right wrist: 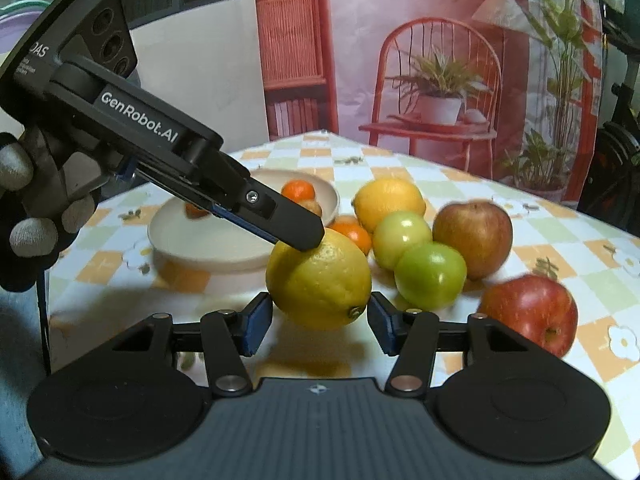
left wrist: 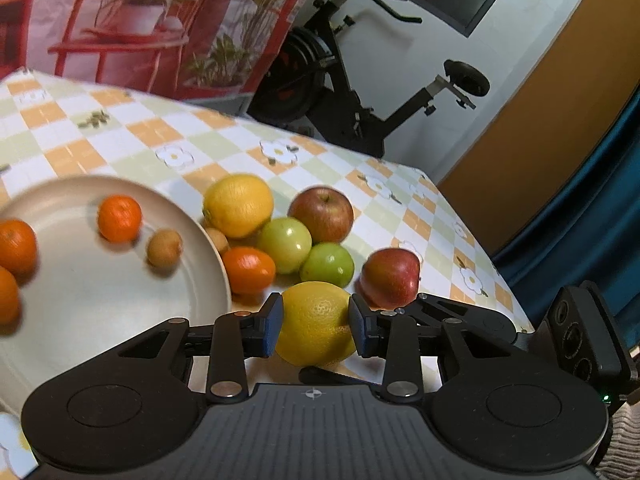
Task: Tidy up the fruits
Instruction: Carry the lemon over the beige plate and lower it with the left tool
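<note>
Lemon [left wrist: 316, 324] sits low on the checkered worktop [left wrist: 132, 136], pinched between both blue pads of the left claw [left wrist: 314, 326]. Left wrist view: beige plate [left wrist: 120, 300] to its left with oranges and a small brown fruit; second lemon, two green apples [left wrist: 326, 264], two red apples behind. Right wrist view: same lemon [right wrist: 320, 280] sits in the right claw [right wrist: 316, 320], pads just off its sides, not pressing. The left claw's finger [right wrist: 280, 220] rests on top, a gloved hand [right wrist: 36, 216] holding it.
</note>
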`<action>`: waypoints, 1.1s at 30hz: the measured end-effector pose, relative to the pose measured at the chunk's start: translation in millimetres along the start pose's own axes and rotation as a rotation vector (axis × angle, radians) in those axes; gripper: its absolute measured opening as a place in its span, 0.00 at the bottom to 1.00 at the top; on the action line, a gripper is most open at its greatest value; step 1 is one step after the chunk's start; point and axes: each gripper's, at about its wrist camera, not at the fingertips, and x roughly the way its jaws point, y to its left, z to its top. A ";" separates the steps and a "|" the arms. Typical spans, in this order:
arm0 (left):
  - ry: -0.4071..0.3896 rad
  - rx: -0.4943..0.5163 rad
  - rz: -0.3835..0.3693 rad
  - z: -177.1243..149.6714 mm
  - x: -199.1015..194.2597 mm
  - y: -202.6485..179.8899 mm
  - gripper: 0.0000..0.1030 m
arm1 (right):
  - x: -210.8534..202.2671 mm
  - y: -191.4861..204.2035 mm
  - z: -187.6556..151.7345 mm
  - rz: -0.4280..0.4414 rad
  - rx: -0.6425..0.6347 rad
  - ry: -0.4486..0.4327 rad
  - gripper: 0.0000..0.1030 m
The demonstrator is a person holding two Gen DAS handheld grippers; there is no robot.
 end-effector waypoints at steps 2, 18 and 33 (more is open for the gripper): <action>-0.019 0.011 0.022 1.7 -8.6 -0.1 0.37 | 1.4 2.5 6.1 0.009 -0.009 -0.013 0.54; -0.089 -0.064 0.161 20.3 -43.7 57.3 0.37 | 75.6 34.5 54.0 0.107 -0.087 -0.001 0.53; -0.067 -0.120 0.196 25.9 -37.4 87.4 0.37 | 122.8 37.3 66.8 0.120 -0.114 0.068 0.53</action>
